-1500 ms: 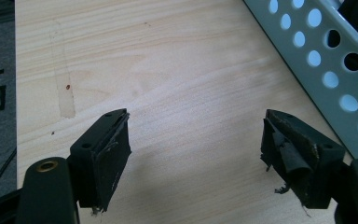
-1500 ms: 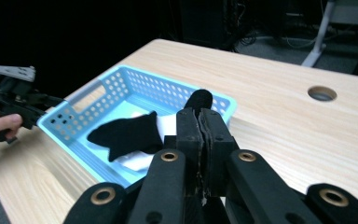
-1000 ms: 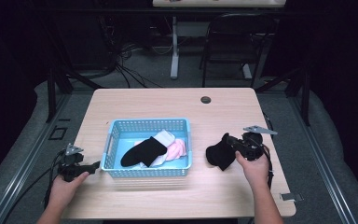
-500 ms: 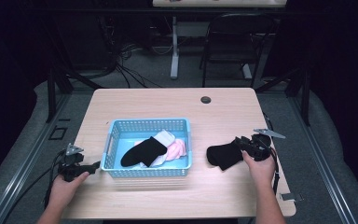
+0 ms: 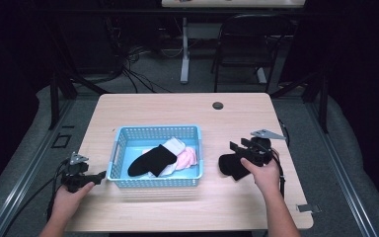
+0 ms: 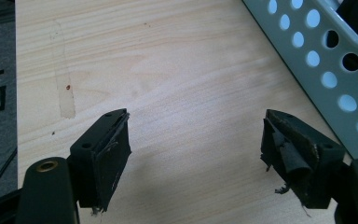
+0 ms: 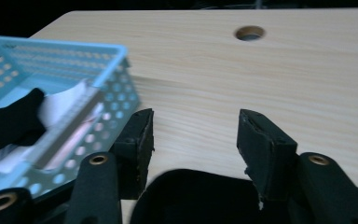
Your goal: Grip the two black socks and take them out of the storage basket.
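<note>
Right gripper (image 5: 239, 149) is hovering, jaws parted, over a black sock (image 5: 232, 167) on the table (image 5: 177, 106). Left gripper (image 6: 196, 154) is sitting wide open, empty, beside the basket (image 5: 116, 153).

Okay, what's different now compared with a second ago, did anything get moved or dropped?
The right claw lowered the black sock to the table right of the basket, then opened and let it go; the sock now lies flat under the open jaws. The left claw stayed open beside the basket's left end. Basket and the socks in it did not move.
</note>
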The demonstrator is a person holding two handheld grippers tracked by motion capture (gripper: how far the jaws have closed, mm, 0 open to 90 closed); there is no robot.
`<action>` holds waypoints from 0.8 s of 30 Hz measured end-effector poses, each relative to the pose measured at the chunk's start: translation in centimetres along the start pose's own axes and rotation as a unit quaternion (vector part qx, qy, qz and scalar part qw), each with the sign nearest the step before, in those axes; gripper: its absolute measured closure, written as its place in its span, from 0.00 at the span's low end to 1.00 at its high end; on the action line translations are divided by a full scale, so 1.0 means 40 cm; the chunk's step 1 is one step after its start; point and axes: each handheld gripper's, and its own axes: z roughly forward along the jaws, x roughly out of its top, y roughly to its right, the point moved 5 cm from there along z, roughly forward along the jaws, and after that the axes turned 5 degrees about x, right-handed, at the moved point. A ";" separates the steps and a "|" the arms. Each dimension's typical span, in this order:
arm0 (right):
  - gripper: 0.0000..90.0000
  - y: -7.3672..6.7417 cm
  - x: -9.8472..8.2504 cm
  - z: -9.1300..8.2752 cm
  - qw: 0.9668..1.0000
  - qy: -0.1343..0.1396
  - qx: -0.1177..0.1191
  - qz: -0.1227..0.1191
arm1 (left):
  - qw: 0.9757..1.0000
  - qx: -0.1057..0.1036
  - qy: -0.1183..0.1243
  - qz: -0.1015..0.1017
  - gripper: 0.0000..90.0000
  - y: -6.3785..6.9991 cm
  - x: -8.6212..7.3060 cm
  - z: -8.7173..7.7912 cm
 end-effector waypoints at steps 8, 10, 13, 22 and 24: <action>0.49 -0.144 0.045 0.061 0.994 -0.049 0.052 -0.082 | 1.000 -0.001 0.000 -0.001 0.26 0.000 0.000 0.000; 0.51 -0.178 0.055 0.079 0.992 -0.062 0.066 -0.088 | 1.000 -0.001 0.000 0.000 0.26 0.000 0.001 0.000; 0.54 -0.226 0.074 0.104 0.989 -0.076 0.083 -0.100 | 1.000 -0.002 0.001 -0.001 0.26 0.001 0.001 0.000; 0.60 -0.345 0.123 0.227 0.976 -0.121 0.115 -0.142 | 1.000 -0.003 0.001 -0.002 0.26 0.001 0.001 0.000; 0.61 -0.364 0.127 0.258 0.973 -0.132 0.123 -0.144 | 1.000 -0.004 0.002 -0.003 0.26 0.000 0.001 0.001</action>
